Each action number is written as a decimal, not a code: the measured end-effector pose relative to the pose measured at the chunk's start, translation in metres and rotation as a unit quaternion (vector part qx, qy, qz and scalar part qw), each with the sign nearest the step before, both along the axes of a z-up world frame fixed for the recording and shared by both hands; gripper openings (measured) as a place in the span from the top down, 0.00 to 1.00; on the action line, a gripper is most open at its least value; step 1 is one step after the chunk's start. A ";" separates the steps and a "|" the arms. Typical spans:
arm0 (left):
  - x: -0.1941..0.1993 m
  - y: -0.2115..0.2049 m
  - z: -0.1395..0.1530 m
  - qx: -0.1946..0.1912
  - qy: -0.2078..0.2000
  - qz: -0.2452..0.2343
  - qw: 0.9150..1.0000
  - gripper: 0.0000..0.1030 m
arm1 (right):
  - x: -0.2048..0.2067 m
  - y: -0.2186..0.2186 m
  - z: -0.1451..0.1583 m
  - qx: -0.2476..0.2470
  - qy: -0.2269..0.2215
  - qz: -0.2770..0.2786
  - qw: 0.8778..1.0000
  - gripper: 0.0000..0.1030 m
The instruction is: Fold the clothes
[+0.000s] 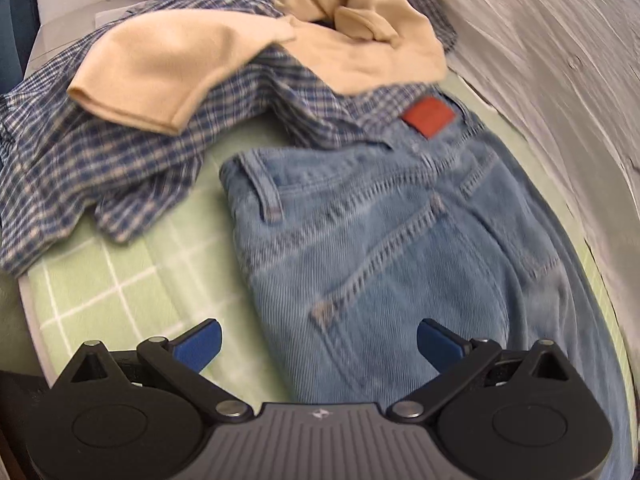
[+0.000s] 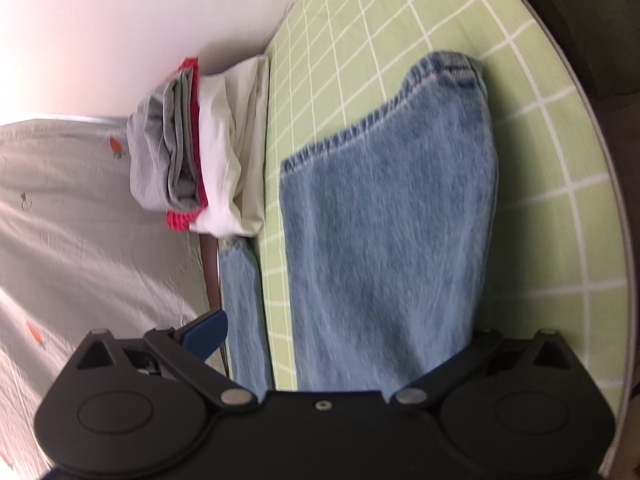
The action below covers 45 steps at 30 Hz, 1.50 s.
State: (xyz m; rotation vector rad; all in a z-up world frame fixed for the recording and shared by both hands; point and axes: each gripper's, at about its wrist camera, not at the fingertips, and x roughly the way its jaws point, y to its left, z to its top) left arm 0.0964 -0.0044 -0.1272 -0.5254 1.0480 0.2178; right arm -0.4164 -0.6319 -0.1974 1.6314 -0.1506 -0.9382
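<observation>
Light blue jeans [image 1: 360, 220] lie flat on the green grid mat [image 1: 100, 280], waistband and back pocket up, with a red-brown patch [image 1: 428, 116] at the waist. My left gripper [image 1: 320, 344] hovers open just above the seat of the jeans, its blue pads [image 1: 200, 344] wide apart. In the right wrist view one jeans leg [image 2: 392, 200] stretches away to its hem [image 2: 444, 68]. My right gripper [image 2: 320, 340] is spread open at this leg. Its left finger [image 2: 204, 334] shows; the denim covers the right one. A narrow strip of the other leg [image 2: 240, 300] lies alongside.
A blue plaid shirt [image 1: 100, 152] and a beige garment [image 1: 200, 60] are heaped beyond the waistband. A folded stack of grey, red and white clothes [image 2: 188, 148] sits by the wall. A grey sheet with carrot prints [image 2: 80, 220] borders the mat [image 2: 540, 160].
</observation>
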 end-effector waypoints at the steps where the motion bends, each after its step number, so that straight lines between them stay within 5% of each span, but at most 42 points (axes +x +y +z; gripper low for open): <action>1: 0.007 0.003 -0.001 -0.003 -0.002 0.011 1.000 0.01 | 0.000 -0.004 0.000 -0.001 -0.001 -0.011 1.000 0.00; 8: 0.026 0.012 -0.006 -0.023 -0.019 0.075 0.997 0.16 | 0.009 -0.035 0.000 0.018 -0.014 -0.081 0.996 0.00; 14: 0.023 0.009 -0.003 0.004 -0.020 0.071 0.997 0.27 | 0.025 -0.052 0.017 0.016 0.068 -0.021 0.997 0.06; 17: 0.019 0.012 -0.002 0.010 -0.017 0.074 0.997 0.48 | 0.019 -0.046 0.009 0.042 0.036 -0.051 0.997 0.16; 20: 0.019 0.017 -0.002 -0.024 -0.017 0.087 0.996 0.65 | 0.010 -0.036 -0.007 0.070 -0.046 -0.097 0.992 0.39; 24: 0.023 0.016 0.010 -0.022 -0.022 0.091 0.995 0.85 | 0.010 -0.027 -0.009 0.059 -0.068 -0.107 0.990 0.91; 25: 0.021 0.016 0.013 -0.021 -0.026 0.095 0.995 0.87 | 0.011 -0.025 -0.009 0.054 -0.073 -0.108 0.990 0.96; 31: 0.000 0.025 0.045 -0.023 -0.063 0.154 0.986 0.91 | 0.002 -0.026 0.033 -0.002 -0.025 -0.097 0.995 0.98; 37: -0.009 0.014 0.108 0.032 -0.125 0.110 0.985 0.91 | -0.005 -0.022 0.072 -0.041 -0.035 -0.088 0.995 0.98; 45: -0.006 0.012 0.091 0.028 -0.107 0.129 0.986 0.92 | 0.027 -0.031 0.069 -0.050 0.005 -0.059 0.997 0.98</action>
